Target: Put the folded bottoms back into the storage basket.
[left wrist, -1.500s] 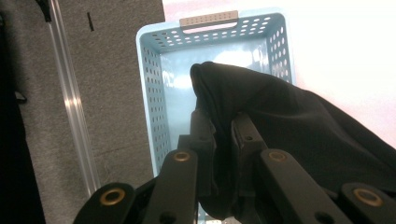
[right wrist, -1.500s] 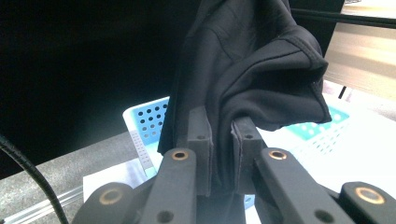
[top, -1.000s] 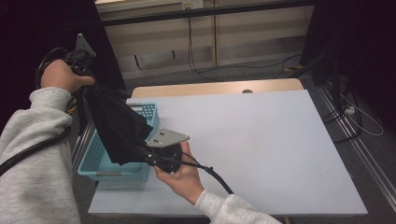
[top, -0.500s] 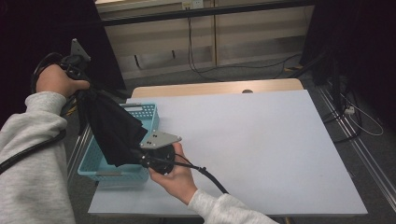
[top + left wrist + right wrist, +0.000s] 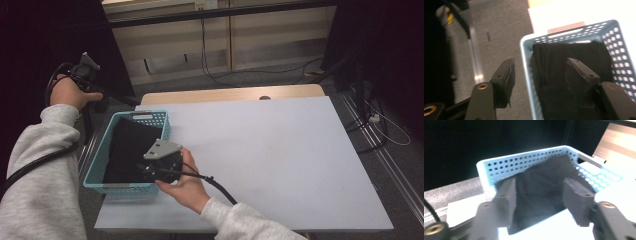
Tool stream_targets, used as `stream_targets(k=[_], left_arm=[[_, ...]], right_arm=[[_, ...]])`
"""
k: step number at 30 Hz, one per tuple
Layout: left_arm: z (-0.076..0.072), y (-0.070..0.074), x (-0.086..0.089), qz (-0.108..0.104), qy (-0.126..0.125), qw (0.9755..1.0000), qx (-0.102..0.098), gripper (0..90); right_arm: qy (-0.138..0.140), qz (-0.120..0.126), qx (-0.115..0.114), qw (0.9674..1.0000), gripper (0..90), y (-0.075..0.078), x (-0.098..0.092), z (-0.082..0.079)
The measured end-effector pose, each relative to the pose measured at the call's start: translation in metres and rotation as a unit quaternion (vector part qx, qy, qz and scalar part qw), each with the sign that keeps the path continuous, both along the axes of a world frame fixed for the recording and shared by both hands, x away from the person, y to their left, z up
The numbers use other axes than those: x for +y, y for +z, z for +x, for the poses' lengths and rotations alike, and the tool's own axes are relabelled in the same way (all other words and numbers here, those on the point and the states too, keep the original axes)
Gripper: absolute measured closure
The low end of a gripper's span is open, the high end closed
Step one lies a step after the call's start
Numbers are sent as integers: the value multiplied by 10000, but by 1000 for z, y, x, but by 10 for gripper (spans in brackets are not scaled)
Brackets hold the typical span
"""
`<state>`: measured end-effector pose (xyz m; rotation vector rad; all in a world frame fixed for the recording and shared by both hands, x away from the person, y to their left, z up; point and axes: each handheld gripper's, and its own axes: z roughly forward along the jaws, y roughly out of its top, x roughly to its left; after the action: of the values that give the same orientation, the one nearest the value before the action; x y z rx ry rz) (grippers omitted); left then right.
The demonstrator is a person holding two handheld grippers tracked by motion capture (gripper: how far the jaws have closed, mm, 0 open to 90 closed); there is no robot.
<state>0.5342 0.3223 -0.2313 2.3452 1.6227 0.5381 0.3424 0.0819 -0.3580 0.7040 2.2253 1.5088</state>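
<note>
A black cloth (image 5: 127, 147) lies crumpled inside the light blue perforated basket (image 5: 98, 152) at the table's left edge. My left gripper (image 5: 95, 95) hangs above the basket's far left corner. In the left gripper view its jaws (image 5: 540, 65) stand apart over the cloth (image 5: 554, 60) and the basket rim (image 5: 526, 57). My right gripper (image 5: 150, 170) sits at the basket's near right corner. In the right gripper view its jaws (image 5: 541, 185) stand apart in front of the cloth (image 5: 541, 173) and the basket wall (image 5: 506, 165). Both pairs of jaws have just been opening, with nothing pressed between them.
The white table top (image 5: 260, 150) stretches to the right of the basket, with a bare wooden strip (image 5: 230, 94) at its far edge. Grey floor with metal rails (image 5: 385, 150) and cables lies around the table. Dark curtains hang on both sides.
The black cloth, held up between both grippers earlier, has dropped into the basket. Both grippers have let go of it and opened. The left hand sank a little.
</note>
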Motion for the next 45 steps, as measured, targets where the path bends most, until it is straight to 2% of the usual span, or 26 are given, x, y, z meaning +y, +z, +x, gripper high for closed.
stream_targets(k=[2, 3, 10, 17, 20, 23, 26, 28, 30, 37, 45], left_arm=[[-3, -5, 0, -85, 4, 10000, -25, 345], [-6, -8, 0, -221, 0, 9998, -19, 342], [-14, -27, -1, -460, -80, 9989, 68, 286], [-19, -43, -9, -568, -231, 9981, 91, 264], [-22, -49, -12, -704, -249, 9972, 99, 263], [-23, -56, -15, -688, -346, 9970, 102, 262], [-25, -60, -19, -819, -334, 9960, 99, 256], [-27, -61, -22, -765, -442, 9960, 106, 253], [-28, -62, -26, -807, -457, 9957, 84, 244], [-32, -65, -34, -900, -522, 9946, 62, 235], [-37, -71, -43, -901, -687, 9935, 100, 221]], right_arm=[[-50, -49, 31, 10000, 359, 2, -14, 3], [-70, -74, 27, 9999, 350, 3, -19, 4], [-249, -92, 117, 9996, 295, 3, -65, 12], [-352, 50, 285, 9990, 239, -7, -98, 17], [-389, 59, 414, 9984, 222, -15, -112, 19], [-430, 25, 451, 9981, 208, -22, -124, 18], [-509, -34, 467, 9976, 199, -27, -135, 16], [-534, -27, 500, 9973, 198, -30, -142, 15], [-600, -53, 495, 9970, 198, -32, -149, 15], [-811, 1, 599, 9949, 195, -40, -177, 12], [-1028, 55, 680, 9924, 195, -50, -204, 8]])
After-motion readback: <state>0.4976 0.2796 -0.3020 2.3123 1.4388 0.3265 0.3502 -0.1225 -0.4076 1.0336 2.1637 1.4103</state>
